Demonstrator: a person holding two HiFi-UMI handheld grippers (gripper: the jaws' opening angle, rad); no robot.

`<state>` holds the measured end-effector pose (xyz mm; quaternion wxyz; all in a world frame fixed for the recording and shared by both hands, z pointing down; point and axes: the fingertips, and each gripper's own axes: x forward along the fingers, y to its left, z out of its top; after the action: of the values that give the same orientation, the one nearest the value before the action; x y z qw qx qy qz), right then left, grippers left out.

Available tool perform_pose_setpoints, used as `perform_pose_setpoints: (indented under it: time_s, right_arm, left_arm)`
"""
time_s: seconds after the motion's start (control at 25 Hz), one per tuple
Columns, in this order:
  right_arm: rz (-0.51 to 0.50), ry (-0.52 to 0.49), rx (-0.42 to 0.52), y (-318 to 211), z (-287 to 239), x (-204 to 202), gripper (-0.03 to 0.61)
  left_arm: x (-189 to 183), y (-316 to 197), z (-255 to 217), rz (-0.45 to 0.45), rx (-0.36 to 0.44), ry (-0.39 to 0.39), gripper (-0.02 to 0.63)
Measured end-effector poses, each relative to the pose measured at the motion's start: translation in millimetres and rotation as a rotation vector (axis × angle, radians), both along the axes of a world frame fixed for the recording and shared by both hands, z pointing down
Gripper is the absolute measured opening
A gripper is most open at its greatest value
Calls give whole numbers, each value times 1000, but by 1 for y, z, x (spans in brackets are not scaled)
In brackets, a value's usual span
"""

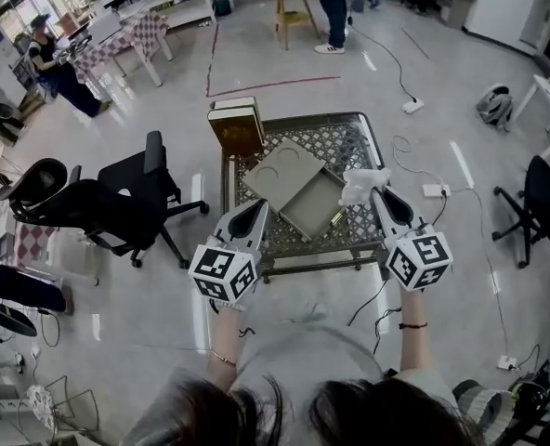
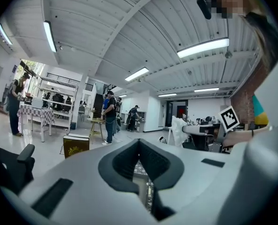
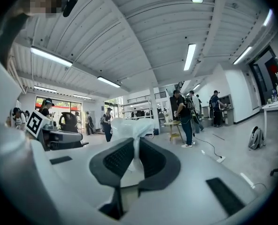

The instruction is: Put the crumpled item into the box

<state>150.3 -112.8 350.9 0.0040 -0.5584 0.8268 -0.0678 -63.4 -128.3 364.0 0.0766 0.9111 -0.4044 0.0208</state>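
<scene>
While both forearms reach forward side by side over the near edge of the mesh bench (image 1: 310, 266), the right tongs (image 1: 375, 191) (image 3: 133, 142) pinch the crumpled white wad (image 1: 360, 184) (image 3: 129, 128), held just beside the right edge of the open grey box (image 1: 314, 207). The left tongs (image 1: 259, 207) (image 2: 139, 144) are closed on nothing and point toward the box.

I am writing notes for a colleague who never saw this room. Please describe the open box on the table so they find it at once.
Find the metal lattice table in the middle of the floor. On it lies a flat grey box, open, with its lid beside it. Unlike the brown box standing upright at the table's far left corner, it is plain, low and open.
</scene>
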Motion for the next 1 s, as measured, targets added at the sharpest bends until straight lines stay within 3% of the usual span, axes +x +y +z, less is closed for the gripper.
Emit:
perform_pose_setpoints:
  time_s: [0.52, 1.0]
  right_arm:
    - [-165, -5, -95, -44, 37, -5, 55]
    - [-208, 13, -227, -90, 86, -27, 55]
  left_arm:
    - [15, -15, 31, -94, -86, 0, 17]
    - [16, -54, 77, -53, -218, -4, 17]
